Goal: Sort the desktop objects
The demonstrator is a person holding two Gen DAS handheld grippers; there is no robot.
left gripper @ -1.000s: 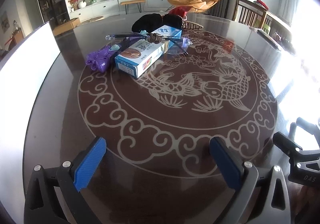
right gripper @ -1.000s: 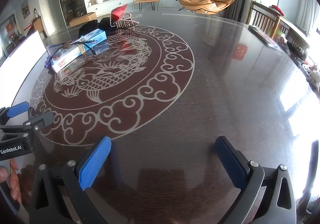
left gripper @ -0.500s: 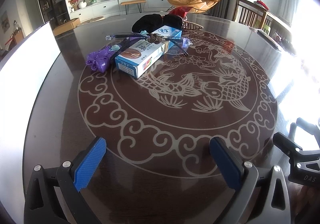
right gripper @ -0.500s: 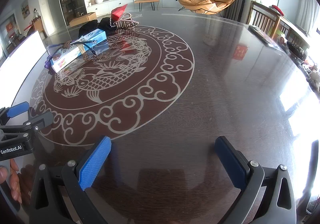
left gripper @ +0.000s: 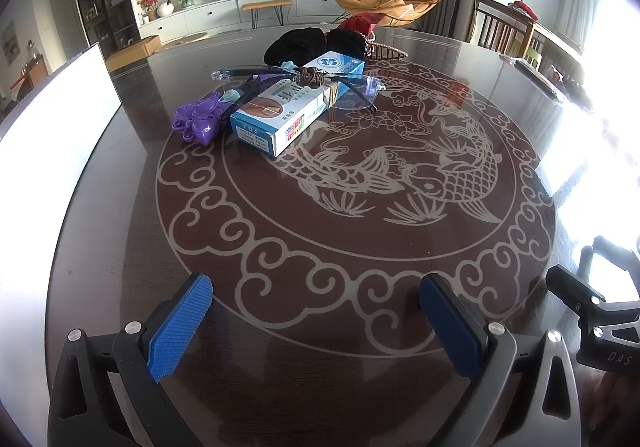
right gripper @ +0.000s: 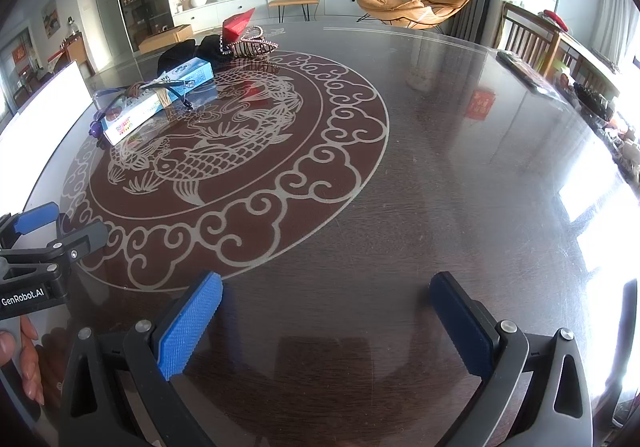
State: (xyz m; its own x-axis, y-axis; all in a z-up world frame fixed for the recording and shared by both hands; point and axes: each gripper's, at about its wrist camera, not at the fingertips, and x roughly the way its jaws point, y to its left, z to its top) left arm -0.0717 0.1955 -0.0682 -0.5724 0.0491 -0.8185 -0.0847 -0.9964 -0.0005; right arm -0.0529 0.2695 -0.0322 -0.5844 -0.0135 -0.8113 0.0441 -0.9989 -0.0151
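Status: sorting not begun, by my reading. Both tongs sit low at the near rim of the round table, nothing gripped. Left gripper: jaws wide apart, empty. Right gripper: same, wide and empty.

Objs all bunched at the far-left part of the tabletop, well apart from both tools. Blue-white carton lies flat; rimless glasses rest across its top, w/ a brown hair tie on them. Purple clip touches the carton's left side. Behind: black fabric item, beaded comb, red box (partly hidden from left view).

Next move, prob.: long reach fwd w/ left gripper; glasses must come off the carton first, thin frame, needs a light close.

Clearance: broad bare glossy surface between tools and pile. White panel borders the left edge; watch it on the reach.
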